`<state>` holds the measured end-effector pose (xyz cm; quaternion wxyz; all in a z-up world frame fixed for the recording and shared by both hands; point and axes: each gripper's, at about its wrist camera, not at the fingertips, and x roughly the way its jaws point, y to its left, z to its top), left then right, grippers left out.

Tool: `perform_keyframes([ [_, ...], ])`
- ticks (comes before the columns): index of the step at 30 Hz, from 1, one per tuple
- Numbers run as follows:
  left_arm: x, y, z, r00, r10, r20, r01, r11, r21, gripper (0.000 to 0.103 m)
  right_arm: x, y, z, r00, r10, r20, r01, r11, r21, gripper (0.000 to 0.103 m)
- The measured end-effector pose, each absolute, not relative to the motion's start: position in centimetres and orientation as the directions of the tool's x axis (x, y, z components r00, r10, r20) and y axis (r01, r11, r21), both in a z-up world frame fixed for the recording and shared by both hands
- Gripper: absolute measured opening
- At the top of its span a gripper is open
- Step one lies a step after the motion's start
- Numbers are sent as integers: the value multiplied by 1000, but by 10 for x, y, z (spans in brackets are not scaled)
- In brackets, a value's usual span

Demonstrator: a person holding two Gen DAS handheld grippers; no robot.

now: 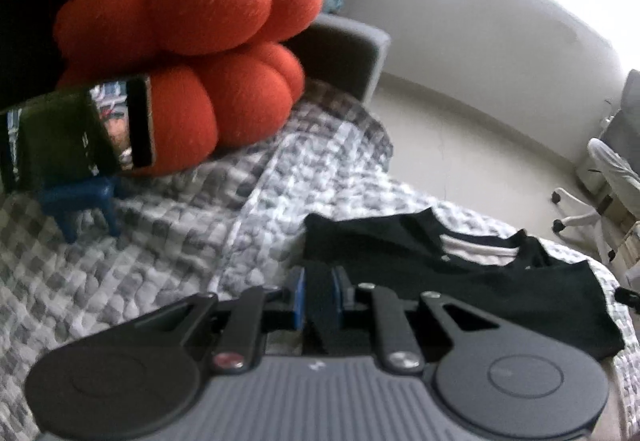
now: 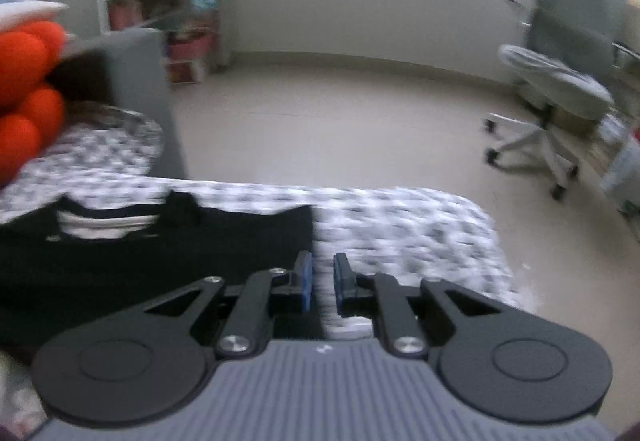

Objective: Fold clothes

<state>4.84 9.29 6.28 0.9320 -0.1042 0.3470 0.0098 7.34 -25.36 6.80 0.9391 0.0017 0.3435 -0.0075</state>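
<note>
A black shirt (image 1: 460, 281) with white stripes at the collar lies on the bed (image 1: 140, 261), over a grey checked quilt. The left gripper (image 1: 320, 297) has its fingers clenched on a fold of the shirt's edge. The right gripper (image 2: 322, 281) hovers at the shirt's other side, its fingers released with a gap between them. An orange cushion (image 1: 192, 53) sits near the headboard.
</note>
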Motion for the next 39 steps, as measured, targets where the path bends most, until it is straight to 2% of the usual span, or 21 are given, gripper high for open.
perform_keyframes([
  [3,46,81,63,759,-92,-644,-41,981,-189,15,73,-235,64,731,65,-679,-79,997,11,15],
  [7,49,67,50,719,-115,-686,0,986,-165,20,81,-217,40,657,56,-752,-135,990,-44,17],
  [12,56,69,34,664,-108,-740,-20,987,-162,21,83,-223,39,675,41,-737,-91,995,-28,15],
  [25,53,74,40,659,-125,-741,-45,978,-205,25,83,-234,37,693,-18,-720,-28,998,-51,13],
  [29,50,73,47,683,-132,-718,-38,976,-216,26,82,-232,45,705,-31,-708,-14,998,-57,14],
  [34,49,63,49,692,-152,-705,-6,976,-217,29,80,-218,50,712,-5,-702,-59,996,-67,15],
  [39,54,51,35,648,-135,-750,24,987,-158,31,79,-191,45,682,75,-727,-160,986,-48,16],
])
